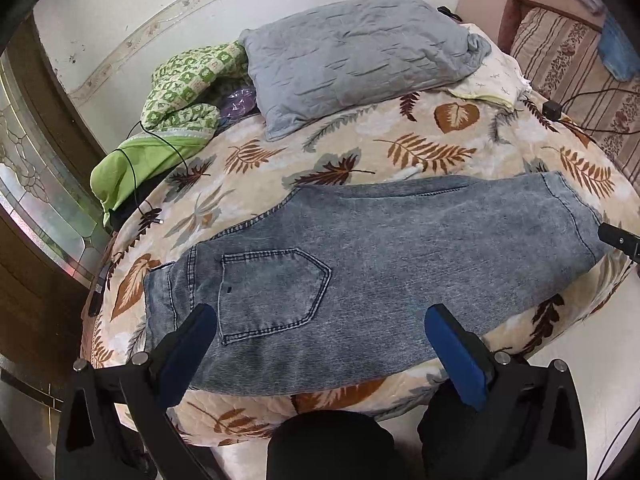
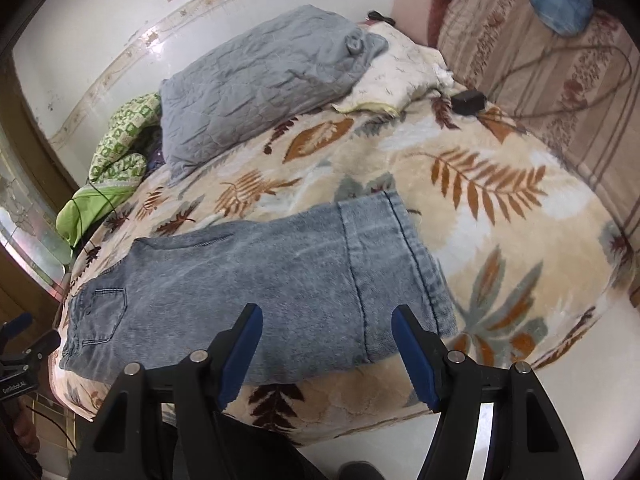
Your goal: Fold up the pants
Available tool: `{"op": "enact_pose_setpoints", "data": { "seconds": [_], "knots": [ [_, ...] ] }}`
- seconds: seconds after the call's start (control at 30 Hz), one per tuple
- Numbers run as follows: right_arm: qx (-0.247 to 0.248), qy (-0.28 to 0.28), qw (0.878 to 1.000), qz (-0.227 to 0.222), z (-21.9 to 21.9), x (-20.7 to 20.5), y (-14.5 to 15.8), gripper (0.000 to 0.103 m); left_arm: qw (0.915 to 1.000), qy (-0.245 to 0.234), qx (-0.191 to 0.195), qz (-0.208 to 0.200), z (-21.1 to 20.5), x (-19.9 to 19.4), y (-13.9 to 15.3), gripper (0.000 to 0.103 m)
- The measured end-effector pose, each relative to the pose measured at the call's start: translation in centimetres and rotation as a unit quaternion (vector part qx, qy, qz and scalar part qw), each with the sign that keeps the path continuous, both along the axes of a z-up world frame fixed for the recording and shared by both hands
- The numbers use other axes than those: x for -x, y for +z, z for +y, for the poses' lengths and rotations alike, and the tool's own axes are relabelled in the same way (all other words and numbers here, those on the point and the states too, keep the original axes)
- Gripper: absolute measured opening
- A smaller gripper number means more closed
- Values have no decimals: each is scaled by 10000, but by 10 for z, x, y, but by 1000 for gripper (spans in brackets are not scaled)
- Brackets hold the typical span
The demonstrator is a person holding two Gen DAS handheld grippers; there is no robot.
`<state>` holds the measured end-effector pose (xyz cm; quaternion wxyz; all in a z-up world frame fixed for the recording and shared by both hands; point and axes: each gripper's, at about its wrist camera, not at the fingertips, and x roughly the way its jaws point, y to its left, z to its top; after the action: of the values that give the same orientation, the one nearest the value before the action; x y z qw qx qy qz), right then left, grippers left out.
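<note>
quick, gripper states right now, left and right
left gripper: open, holding nothing, above the jeans
right gripper: open, holding nothing, above the jeans' cuff end

We counted one pair of jeans lying on one bed covered by a leaf-print blanket. The visible face of the jeans showed one back pocket. Two grippers were present, the left gripper and the right gripper, each with two blue-padded fingers and jaws apart. At the head of the bed we counted one grey pillow, one cream pillow beneath it, and one green patterned quilt. One small black box sat near the far edge, and one blue bundle rested on one striped sofa.
</note>
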<state>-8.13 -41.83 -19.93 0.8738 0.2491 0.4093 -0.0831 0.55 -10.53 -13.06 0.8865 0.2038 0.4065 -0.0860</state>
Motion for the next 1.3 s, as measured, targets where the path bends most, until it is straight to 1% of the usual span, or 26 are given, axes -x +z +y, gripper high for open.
{"op": "enact_pose_setpoints", "data": {
  "seconds": [0.1, 0.3, 0.53, 0.97, 1.17, 1.3],
  "knots": [
    [-144, -118, 9998, 83, -6, 4, -7, 70, 10000, 16, -1, 30, 1, -1, -2, 103],
    [-168, -124, 9996, 192, -7, 4, -10, 70, 9999, 52, 10, 121, 4, -2, -8, 103],
    [-305, -166, 9986, 408, -6, 4, -24, 70, 9998, 86, 22, 199, 10, -2, -13, 103],
    [-550, -360, 9967, 468, -10, 9, -26, 70, 9992, 162, 153, 342, 25, -1, -20, 103],
    [-823, -599, 9941, 370, -21, 15, -32, 70, 9988, 211, 184, 393, 31, 0, -23, 103],
    [-1300, -832, 9877, 255, -33, 21, -46, 70, 9988, 198, 177, 401, 32, 2, -25, 103]
  ]
}}
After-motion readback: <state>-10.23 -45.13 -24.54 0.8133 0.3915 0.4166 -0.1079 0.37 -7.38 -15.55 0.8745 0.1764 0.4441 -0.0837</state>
